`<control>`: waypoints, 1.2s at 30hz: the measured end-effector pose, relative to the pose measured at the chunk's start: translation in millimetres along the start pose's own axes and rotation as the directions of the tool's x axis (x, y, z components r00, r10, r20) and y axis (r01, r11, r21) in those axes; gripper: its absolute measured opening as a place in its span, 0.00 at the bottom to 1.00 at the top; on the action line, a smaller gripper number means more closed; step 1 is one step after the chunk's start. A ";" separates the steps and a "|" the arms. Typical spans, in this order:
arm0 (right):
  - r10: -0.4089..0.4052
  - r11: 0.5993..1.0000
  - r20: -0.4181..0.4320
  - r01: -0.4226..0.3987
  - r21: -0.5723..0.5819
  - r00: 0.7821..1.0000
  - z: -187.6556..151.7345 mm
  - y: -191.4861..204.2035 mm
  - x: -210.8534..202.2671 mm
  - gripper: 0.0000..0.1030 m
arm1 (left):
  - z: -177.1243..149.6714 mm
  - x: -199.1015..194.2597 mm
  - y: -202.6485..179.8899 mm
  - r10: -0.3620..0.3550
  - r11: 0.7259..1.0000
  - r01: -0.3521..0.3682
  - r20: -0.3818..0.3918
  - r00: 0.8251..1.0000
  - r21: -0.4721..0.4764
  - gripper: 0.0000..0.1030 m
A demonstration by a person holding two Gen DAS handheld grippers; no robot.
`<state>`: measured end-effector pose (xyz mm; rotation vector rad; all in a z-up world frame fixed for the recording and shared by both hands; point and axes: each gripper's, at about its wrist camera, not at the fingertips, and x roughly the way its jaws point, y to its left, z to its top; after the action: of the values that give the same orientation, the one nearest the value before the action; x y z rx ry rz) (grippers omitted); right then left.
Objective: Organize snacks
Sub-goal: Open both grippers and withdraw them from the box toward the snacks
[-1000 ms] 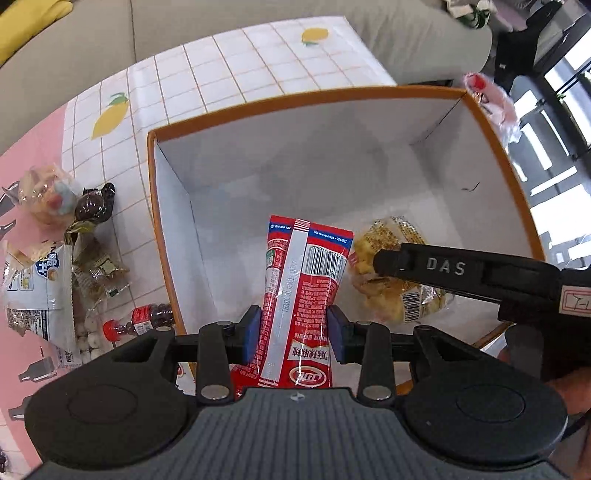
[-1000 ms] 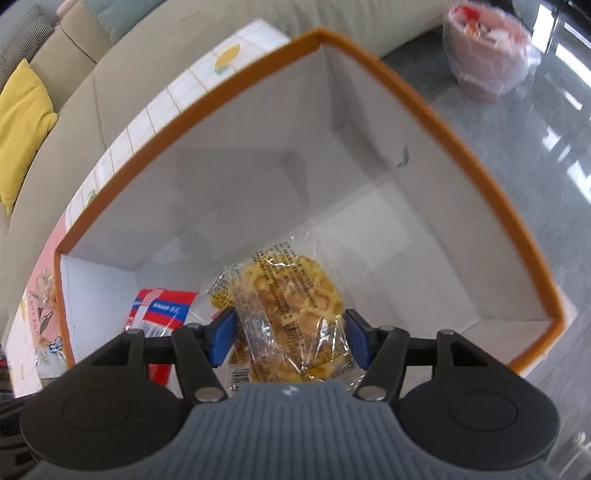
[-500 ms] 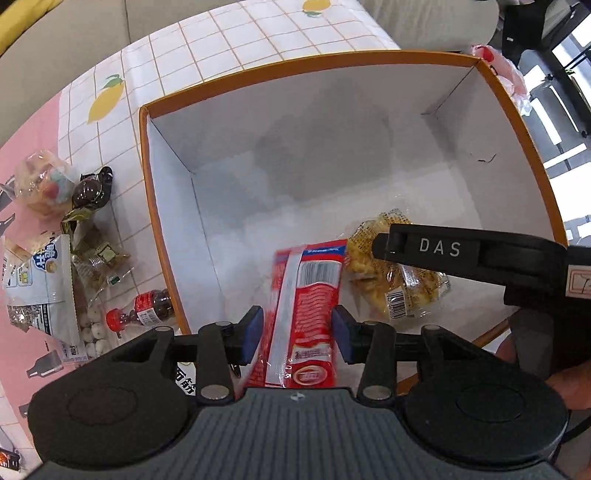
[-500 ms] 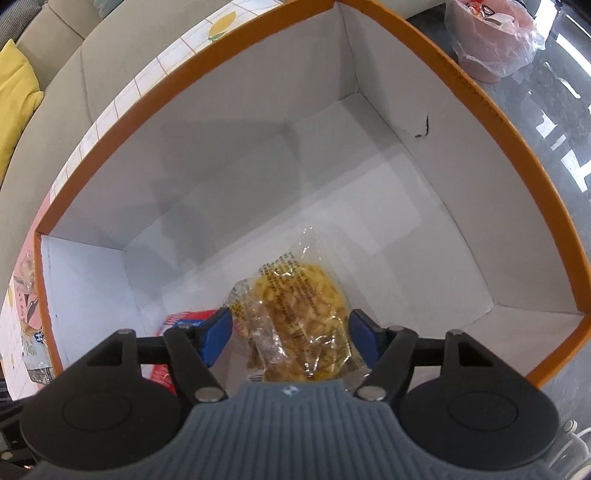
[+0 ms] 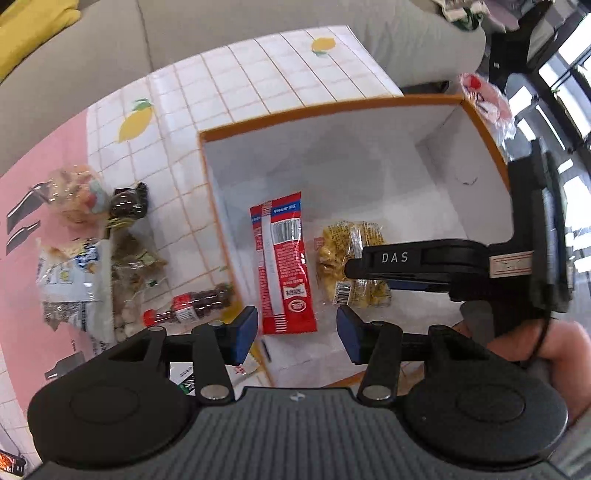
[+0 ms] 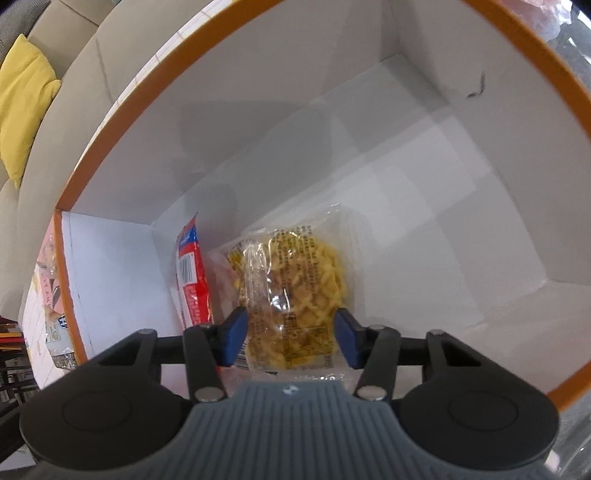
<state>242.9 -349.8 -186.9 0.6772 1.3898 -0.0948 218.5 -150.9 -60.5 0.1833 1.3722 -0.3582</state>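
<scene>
Where lemon-print tablecloth (image 5: 229, 96) meets sofa (image 5: 221, 29), we note "DAS" on the right gripper (image 6: 290, 334), closing round the yellow packet (image 6: 295, 291); left gripper (image 5: 295, 332) opening, empty.

Box (image 5: 207, 155): white inside, orange rim. Packet (image 5: 284, 266): red, white stripe. Cloth (image 5: 258, 74): white grid, yellow lemons. Gripper pads (image 6: 234, 332): blue.

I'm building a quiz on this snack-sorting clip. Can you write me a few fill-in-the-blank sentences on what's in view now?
1. The red packet lies inside the ____-rimmed box.
2. Beside it in the box lies a clear packet of ____ snacks.
3. The small bottle outside the box has a ____ cap.

Missing words: orange; yellow; red
</scene>
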 end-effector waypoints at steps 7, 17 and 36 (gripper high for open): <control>-0.057 0.993 0.032 0.060 -0.105 0.998 -5.1 18.2 1.4 0.53 | -11.6 -27.4 15.7 0.014 1.000 -0.013 0.084 0.996 -0.014 0.57; 0.002 0.962 0.420 0.113 -0.249 0.908 -69.1 55.4 -88.6 0.71 | -85.8 -71.7 46.4 -0.045 0.988 -0.012 0.364 0.930 0.153 0.57; 0.047 0.924 0.509 0.155 -0.349 0.859 -189.6 129.9 -118.3 0.72 | -247.4 -8.8 244.5 0.274 0.842 -0.501 0.640 0.718 0.201 0.57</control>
<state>110.8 -189.8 -32.7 0.2528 0.8725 -0.0428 75.4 160.8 -119.5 0.6173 0.5997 -0.2681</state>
